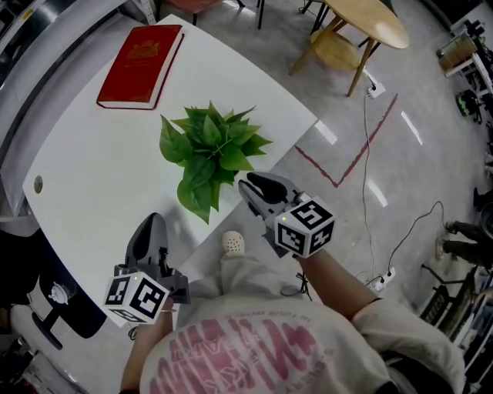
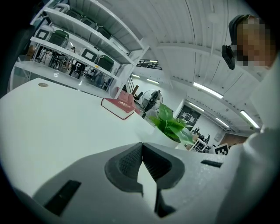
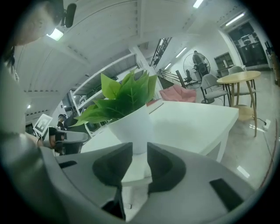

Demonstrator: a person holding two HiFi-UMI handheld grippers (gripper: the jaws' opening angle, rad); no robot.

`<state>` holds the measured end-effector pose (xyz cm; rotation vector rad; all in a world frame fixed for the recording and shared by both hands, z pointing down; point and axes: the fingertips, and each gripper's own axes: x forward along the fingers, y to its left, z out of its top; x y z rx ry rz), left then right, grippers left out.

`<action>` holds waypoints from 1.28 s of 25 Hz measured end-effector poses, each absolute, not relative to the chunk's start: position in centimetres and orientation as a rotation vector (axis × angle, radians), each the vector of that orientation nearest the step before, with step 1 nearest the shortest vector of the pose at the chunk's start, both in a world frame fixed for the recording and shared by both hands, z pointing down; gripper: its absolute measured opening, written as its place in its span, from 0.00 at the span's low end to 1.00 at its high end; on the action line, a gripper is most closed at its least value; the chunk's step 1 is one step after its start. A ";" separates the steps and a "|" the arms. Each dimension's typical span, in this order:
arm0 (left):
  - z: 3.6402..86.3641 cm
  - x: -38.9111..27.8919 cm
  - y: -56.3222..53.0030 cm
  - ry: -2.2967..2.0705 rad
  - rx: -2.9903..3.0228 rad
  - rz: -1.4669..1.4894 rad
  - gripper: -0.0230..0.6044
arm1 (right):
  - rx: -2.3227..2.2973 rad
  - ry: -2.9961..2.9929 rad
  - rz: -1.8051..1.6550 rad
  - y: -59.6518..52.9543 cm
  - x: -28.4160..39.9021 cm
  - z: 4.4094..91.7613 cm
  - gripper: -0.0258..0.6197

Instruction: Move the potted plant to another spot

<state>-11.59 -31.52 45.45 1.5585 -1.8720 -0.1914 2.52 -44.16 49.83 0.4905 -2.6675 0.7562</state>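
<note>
The potted plant (image 1: 212, 146) stands near the front right edge of the white table (image 1: 92, 169); in the head view its broad green leaves hide the pot. In the right gripper view the white pot (image 3: 131, 129) stands just beyond my right gripper (image 3: 139, 148), whose jaws are open a narrow gap with nothing between them. The right gripper (image 1: 250, 185) points at the plant from the table's edge. My left gripper (image 1: 154, 223) hovers over the near table edge, left of the plant (image 2: 170, 124). Its jaws (image 2: 142, 146) are shut and empty.
A red book (image 1: 142, 65) lies at the table's far side, behind the plant. A small round hole (image 1: 37, 185) sits near the table's left edge. Off the table to the right are a round wooden table (image 1: 370, 19), red floor tape (image 1: 347, 165) and cables.
</note>
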 end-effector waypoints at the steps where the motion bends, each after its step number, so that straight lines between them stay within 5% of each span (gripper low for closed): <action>1: 45.6 -11.6 -31.4 -1.871 1.553 -0.185 0.04 | 0.480 -2.667 0.760 -44.2 2.3 49.9 0.22; 3: 45.8 -11.3 -31.3 -1.863 1.549 -0.175 0.04 | 0.451 -2.673 0.764 -44.1 1.9 49.9 0.27; 9: 45.9 -11.2 -31.4 -1.851 1.543 -0.164 0.04 | 0.329 -2.670 0.756 -43.1 0.5 50.0 0.61; 16: 45.9 -11.7 -31.5 -1.856 1.533 -0.169 0.04 | 0.322 -2.712 0.615 -43.1 -1.0 48.9 0.76; 23: 45.9 -12.3 -30.9 -1.872 1.513 -0.179 0.04 | 0.351 -2.749 0.532 -43.8 -2.6 47.8 0.88; 32: 46.0 -12.9 -29.9 -1.896 1.474 -0.174 0.04 | 0.337 -2.787 0.411 -44.6 -4.2 46.9 0.89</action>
